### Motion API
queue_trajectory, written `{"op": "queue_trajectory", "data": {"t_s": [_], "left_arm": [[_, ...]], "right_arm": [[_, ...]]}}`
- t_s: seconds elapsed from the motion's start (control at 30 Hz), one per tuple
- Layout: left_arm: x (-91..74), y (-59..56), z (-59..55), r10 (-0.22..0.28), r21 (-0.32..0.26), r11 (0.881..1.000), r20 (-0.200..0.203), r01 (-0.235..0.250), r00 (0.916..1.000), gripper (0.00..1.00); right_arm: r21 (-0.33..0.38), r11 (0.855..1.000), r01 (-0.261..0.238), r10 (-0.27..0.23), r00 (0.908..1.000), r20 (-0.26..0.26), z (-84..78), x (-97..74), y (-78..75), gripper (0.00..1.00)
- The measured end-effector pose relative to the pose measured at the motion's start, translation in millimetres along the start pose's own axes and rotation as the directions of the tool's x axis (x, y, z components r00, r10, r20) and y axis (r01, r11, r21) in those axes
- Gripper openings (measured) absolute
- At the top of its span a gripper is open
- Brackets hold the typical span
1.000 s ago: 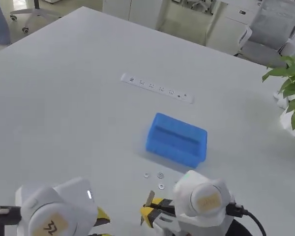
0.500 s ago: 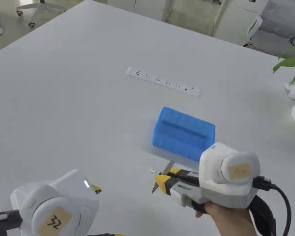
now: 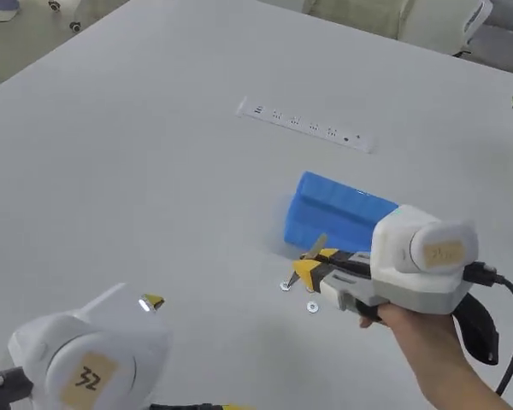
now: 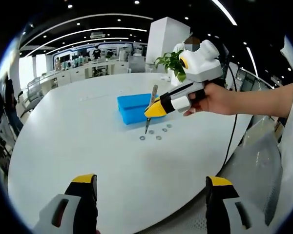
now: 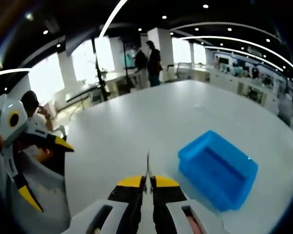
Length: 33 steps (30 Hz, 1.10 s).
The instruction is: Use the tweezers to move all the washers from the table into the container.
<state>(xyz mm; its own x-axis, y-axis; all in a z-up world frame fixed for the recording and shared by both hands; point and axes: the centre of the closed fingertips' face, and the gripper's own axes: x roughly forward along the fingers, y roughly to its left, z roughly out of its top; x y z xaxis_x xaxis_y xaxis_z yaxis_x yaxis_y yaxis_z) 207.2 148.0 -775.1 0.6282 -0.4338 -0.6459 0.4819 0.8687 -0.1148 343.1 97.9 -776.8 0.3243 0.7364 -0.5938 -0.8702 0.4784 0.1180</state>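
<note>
Over the last second we have brought the right gripper (image 3: 306,270) forward. The tweezers (image 4: 154,92) clamped in its narrow fingers now tip down just over the washers (image 4: 158,137), which lie on the tabletop (image 3: 154,171) beside the blue container (image 3: 342,215). We reckon picking can begin. The right hand (image 3: 408,330) holds level. The left gripper (image 4: 150,179) sits low, fingers wide, empty.

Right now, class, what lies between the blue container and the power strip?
Bare white table, nothing else, seen in the head view between the blue container and the power strip.
</note>
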Motion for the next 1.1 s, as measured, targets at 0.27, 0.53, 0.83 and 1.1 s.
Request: {"op": "queue_trajectory", "data": {"t_s": [0.27,0.53,0.83,1.1], "left_arm": [[5.8,-2.6,-1.8,-0.012,0.01,1.0,-0.026,0.013,0.9996,0.94],[8.3,-3.7,-7.5,-0.014,0.015,1.0,-0.053,0.015,0.9985,0.92],[9.6,-1.6,-10.0,-0.013,0.009,1.0,-0.057,0.014,0.9983,0.91],[9.1,-1.8,-9.8,-0.011,0.013,1.0,-0.055,0.012,0.9984,0.9]], "right_arm": [[-0.003,1.0,-0.008,0.008,0.9996,-0.026,-11.2,11.1,-4.1,0.03],[-0.016,1.0,-0.008,0.007,0.9992,-0.038,-13.3,20.6,-9.0,0.03],[-0.04,0.999,-0.013,0.01,0.9969,-0.078,-21.9,21.6,-7.5,0.03],[-0.074,0.997,-0.006,-0.001,0.9962,-0.088,-23.2,24.6,-10.0,0.03]]}}
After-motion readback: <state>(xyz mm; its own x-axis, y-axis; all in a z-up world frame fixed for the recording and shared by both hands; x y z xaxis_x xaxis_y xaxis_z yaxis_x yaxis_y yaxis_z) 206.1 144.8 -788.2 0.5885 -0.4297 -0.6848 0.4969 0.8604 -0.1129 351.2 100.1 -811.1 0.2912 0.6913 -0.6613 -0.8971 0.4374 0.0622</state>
